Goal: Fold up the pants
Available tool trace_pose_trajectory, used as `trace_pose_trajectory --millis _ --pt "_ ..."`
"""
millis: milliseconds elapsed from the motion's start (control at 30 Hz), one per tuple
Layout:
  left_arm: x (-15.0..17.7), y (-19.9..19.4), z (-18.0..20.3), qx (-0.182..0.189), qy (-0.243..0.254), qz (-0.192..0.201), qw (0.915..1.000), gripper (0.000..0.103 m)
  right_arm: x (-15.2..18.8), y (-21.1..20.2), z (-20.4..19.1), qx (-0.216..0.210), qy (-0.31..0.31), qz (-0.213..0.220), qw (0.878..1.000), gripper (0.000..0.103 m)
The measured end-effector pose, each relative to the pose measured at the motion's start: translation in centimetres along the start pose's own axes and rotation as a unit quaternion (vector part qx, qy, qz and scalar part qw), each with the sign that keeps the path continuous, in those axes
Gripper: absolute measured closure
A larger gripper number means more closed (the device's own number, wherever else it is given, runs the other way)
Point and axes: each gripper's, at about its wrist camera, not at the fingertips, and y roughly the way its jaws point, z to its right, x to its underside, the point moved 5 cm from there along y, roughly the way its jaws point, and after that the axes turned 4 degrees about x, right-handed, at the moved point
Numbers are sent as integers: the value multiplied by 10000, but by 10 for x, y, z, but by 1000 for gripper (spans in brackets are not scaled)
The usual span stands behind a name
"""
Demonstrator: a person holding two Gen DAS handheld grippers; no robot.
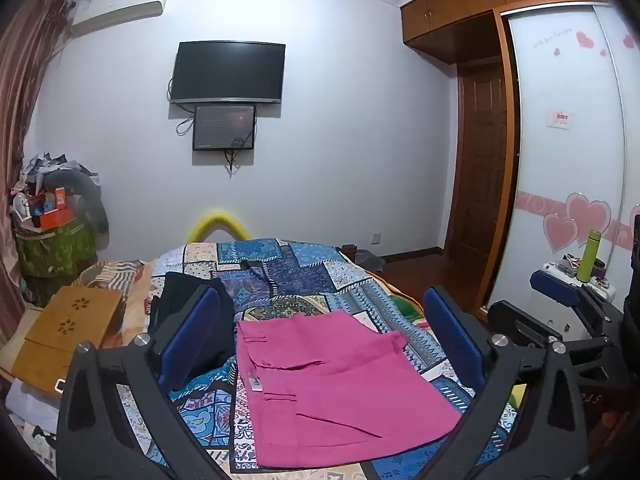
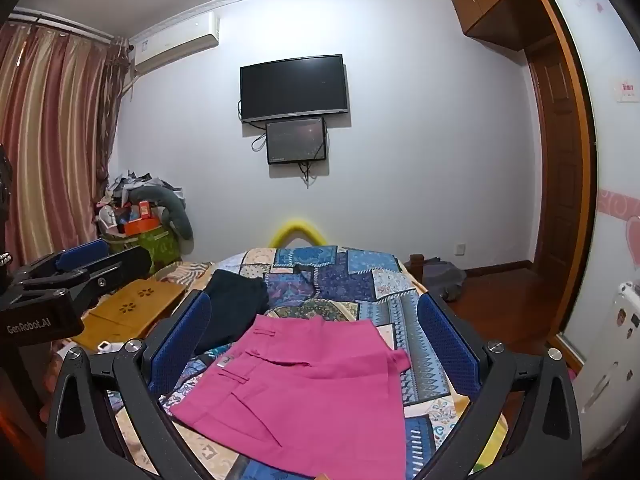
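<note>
Pants (image 1: 340,384), pink and folded, lie on the bed (image 1: 288,276), waistband toward the left, long axis running rightward; their small label is unreadable. Both hand-held grippers, left (image 1: 320,340) and right (image 2: 314,344), hover released above them; "GenRobot.AI" marks the left one.

Both wrist views over bed (image 1: 304,276)

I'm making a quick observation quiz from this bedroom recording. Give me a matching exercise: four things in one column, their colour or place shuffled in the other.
Things:
1. pants
2. dark garment
3. bottle
4. television

Descriptions:
A. on the wall
B. black, on the bed left of the pants
C. pink, flat on the patchwork bedspread
D. green, upright at the right

Pairs: 1-C, 2-B, 3-D, 4-A
</note>
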Motion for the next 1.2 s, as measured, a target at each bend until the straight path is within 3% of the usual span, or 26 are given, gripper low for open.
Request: trace_pose_trajectory --millis 1200 --pt "4 2 0 -98 5 -29 9999 0 1 4 -3 29 70 -104 9999 0"
